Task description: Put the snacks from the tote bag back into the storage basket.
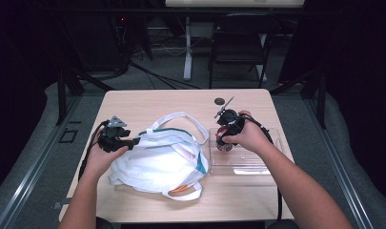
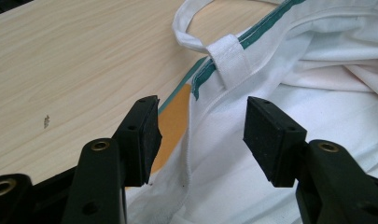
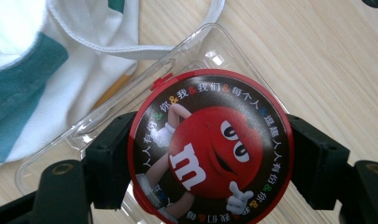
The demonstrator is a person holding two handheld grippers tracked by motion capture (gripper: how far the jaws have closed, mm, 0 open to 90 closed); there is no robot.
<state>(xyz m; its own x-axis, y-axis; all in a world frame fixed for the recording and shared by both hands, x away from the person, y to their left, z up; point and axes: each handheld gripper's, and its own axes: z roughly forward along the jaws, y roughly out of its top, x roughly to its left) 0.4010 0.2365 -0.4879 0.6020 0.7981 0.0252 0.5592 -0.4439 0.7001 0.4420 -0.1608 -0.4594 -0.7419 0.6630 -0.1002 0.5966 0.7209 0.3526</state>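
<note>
High view: two hand-held grippers work at a pale wooden bench [image 1: 147, 102], one at a bag, one over a tray.

The right gripper [image 3: 210, 154], right of centre, has its fingers clamped on a round red candy tin printed with a red cartoon character [image 3: 210, 147], held above a clear plastic tray [image 1: 243, 160]. The left gripper [image 2: 200, 135], at centre left, has its fingers spread apart over the edge of a white cloth tote bag with green trim [image 1: 157, 160], which lies mid-bench, just left of the tray.

The white bag [image 1: 157, 160] sprawls across the table's [image 1: 181, 100] middle, its handle loop [image 1: 188, 119] touching the clear tray [image 1: 243, 162]. Bare tabletop lies open behind both, save a small dark disc [image 1: 219, 101].
</note>
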